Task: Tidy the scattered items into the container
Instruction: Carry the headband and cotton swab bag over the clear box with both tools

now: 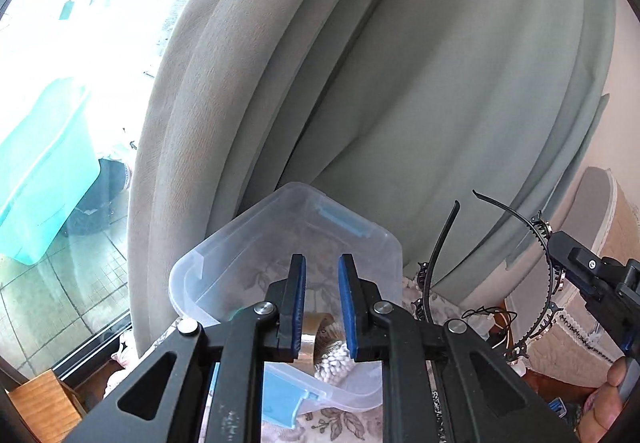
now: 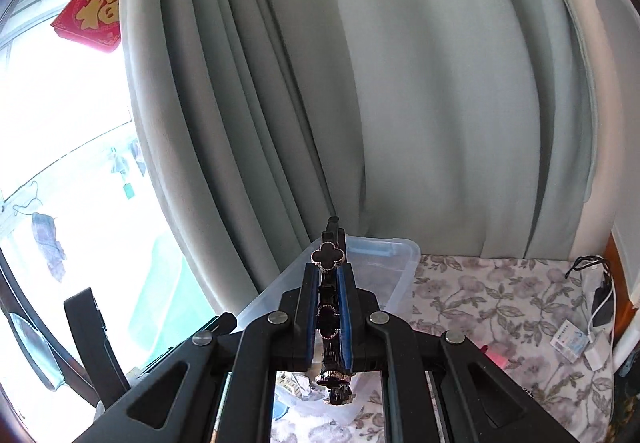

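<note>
A clear plastic container (image 1: 224,263) with blue latches sits on a floral cloth by the curtain; it also shows in the right wrist view (image 2: 400,263). Inside lie a roll of tape (image 1: 318,333) and a white knitted item (image 1: 336,361). My left gripper (image 1: 322,303) is open and empty above the container. My right gripper (image 2: 329,307) is shut on a black toothed headband with clover charms (image 2: 328,257), held in the air beside the container. The headband (image 1: 536,239) and right gripper also show at the right of the left wrist view.
A grey-green curtain (image 1: 400,83) hangs right behind the container. The floral cloth (image 2: 500,303) carries a black cable and charger (image 2: 600,303) and a small white box (image 2: 570,341) at the right. A window with a teal bin (image 1: 44,171) is at the left.
</note>
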Demonstrator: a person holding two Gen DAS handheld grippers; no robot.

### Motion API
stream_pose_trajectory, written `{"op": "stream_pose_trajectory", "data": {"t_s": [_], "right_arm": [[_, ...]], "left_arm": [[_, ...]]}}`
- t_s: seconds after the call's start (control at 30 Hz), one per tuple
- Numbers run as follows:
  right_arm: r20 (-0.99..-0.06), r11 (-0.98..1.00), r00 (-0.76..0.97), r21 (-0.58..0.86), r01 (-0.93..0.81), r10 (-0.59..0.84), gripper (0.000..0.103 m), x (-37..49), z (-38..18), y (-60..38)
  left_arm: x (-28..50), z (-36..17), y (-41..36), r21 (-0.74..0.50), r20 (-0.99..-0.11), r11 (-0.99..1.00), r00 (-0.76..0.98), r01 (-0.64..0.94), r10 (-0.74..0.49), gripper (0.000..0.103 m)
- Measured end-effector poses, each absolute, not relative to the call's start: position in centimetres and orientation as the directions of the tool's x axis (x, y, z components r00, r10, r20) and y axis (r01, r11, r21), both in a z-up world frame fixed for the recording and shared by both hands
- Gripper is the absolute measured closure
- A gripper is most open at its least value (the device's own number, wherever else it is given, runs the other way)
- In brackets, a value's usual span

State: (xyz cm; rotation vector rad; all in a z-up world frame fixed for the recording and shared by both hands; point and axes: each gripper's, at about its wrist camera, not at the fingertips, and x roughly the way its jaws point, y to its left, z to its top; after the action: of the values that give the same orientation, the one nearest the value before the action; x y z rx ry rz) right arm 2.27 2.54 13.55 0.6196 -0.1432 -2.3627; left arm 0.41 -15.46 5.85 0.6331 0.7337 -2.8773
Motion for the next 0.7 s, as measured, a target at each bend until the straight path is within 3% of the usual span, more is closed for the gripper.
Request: {"op": "stream_pose_trajectory", "data": {"t_s": [0.33,0.7], "right_arm": [[-0.479,-0.757,-0.599,0.268,0.596,-0.642,0.092,-0.3,9.8,-0.6],[-0.471,-0.739,-0.584,0.272,0.616,-0.661,0.092,-2.0,9.8,-3.4]], "left_arm": [[-1.0,3.9,-16.7,-0.455,-0.456,-0.862,-0.890,0.224,0.010,0.086],[-2.8,2.6,-17.5,-0.463,-0.483,-0.853,-0.876,0.242,0.014,0.086]]}}
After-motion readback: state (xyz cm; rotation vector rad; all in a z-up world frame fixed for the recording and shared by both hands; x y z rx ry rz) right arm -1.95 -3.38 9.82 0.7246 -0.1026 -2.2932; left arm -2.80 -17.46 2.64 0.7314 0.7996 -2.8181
